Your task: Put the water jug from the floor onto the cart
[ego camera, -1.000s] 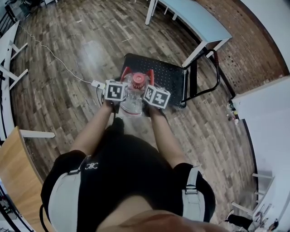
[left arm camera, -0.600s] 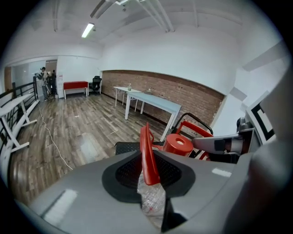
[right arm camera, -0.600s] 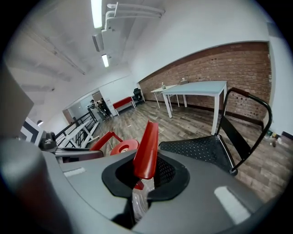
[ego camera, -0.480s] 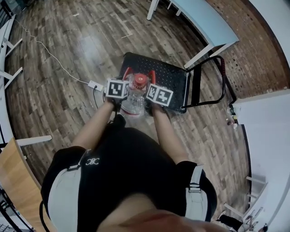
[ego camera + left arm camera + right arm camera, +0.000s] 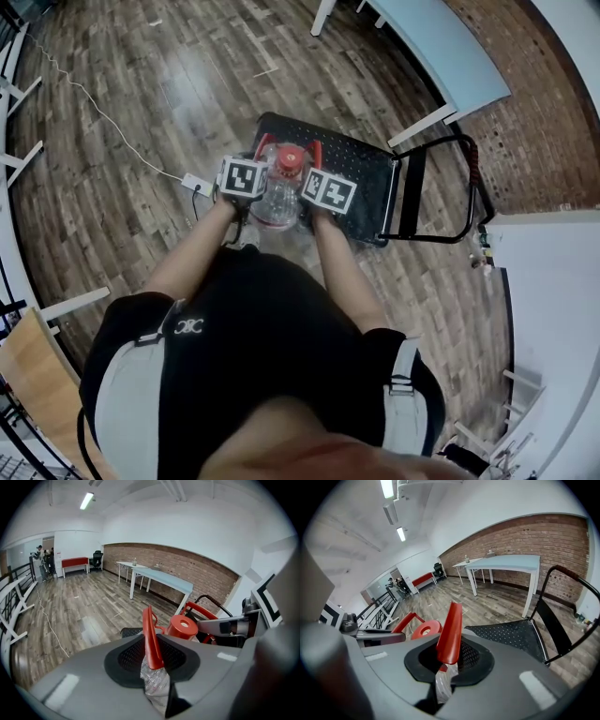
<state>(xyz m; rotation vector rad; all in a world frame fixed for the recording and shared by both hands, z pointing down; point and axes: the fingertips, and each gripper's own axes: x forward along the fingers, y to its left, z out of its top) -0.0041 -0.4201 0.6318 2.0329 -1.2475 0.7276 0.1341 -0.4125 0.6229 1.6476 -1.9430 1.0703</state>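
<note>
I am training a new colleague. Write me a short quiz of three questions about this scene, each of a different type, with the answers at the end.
1. True or false: the water jug lies on its side on the floor, touched by nothing.
2. What do the left gripper and the right gripper clamp? A. the jug's red handles; B. a cardboard box; C. a broom.
3. Fill in: in the head view, the jug overlaps the near edge of a black ___.
Key: 1 false; 2 A; 3 cart.
</note>
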